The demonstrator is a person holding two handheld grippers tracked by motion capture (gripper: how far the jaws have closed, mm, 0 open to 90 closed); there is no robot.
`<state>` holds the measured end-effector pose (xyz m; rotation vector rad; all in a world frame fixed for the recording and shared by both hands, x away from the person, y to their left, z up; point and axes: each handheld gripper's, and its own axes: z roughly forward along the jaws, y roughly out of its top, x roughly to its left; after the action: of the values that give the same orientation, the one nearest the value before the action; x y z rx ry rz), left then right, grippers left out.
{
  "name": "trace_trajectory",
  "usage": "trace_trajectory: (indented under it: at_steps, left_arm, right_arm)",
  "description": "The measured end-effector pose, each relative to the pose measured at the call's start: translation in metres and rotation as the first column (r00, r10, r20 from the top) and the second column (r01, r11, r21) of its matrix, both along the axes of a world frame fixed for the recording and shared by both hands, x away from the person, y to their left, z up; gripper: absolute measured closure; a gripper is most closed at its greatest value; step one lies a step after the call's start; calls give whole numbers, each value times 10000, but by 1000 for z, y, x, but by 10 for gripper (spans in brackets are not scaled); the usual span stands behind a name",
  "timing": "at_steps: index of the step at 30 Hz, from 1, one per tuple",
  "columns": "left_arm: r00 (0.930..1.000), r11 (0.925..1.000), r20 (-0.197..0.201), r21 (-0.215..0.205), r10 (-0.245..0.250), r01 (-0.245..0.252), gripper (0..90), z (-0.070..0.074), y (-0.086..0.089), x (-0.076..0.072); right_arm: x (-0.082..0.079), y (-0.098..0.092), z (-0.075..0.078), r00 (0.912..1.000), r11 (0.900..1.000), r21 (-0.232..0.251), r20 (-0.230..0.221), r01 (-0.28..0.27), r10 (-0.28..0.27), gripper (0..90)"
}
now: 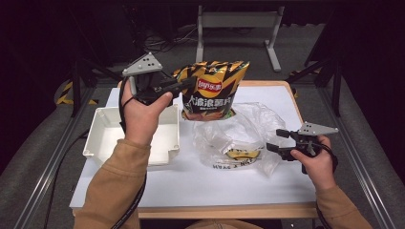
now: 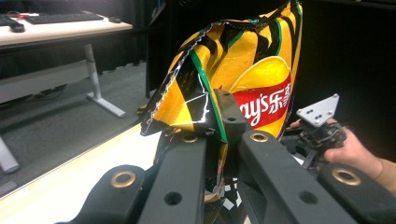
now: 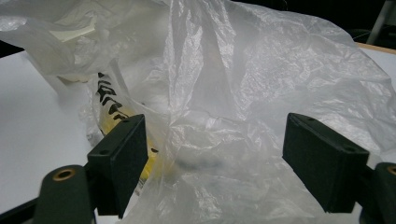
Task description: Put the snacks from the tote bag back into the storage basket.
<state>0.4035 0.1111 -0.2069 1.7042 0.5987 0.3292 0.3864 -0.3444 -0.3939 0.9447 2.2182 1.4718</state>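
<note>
The left tool (image 1: 184, 86) pinches a yellow chip bag (image 1: 210, 90) by one edge above the tabletop (image 1: 200, 176) — it may slip loose — while the right tool (image 1: 278, 141), jaws spread, seemingly fronts a clear plastic bag (image 1: 239, 136).

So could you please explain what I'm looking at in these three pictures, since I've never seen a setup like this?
No robot here: a person holds a hand-held two-jaw gripper in each hand. The high view looks down on the white table from above the person's side. The other two views come from cameras riding on the grippers, looking along their black jaws.

The left gripper is shut on a yellow-and-black chip bag, holding it up in the air. The right gripper is open beside a crumpled clear plastic bag lying on the table, with something yellow with black print inside. A white bin sits at the table's left.
</note>
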Motion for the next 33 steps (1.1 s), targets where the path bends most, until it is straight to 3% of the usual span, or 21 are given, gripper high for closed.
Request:
trace_trajectory:
  at_steps: [17,33]
  left_arm:
    - [9941,9944,-264,-107,1048,-1051,896,-20,61,3]
    - [9760,9770,-449,36,2130,-2131,896,-38,119,7]
  right_arm:
    - [-3,-6,1,9995,9995,-84,114,291,-290,227]
    - [-19,-17,2,9967,9968,-123,217,788,-785,227]
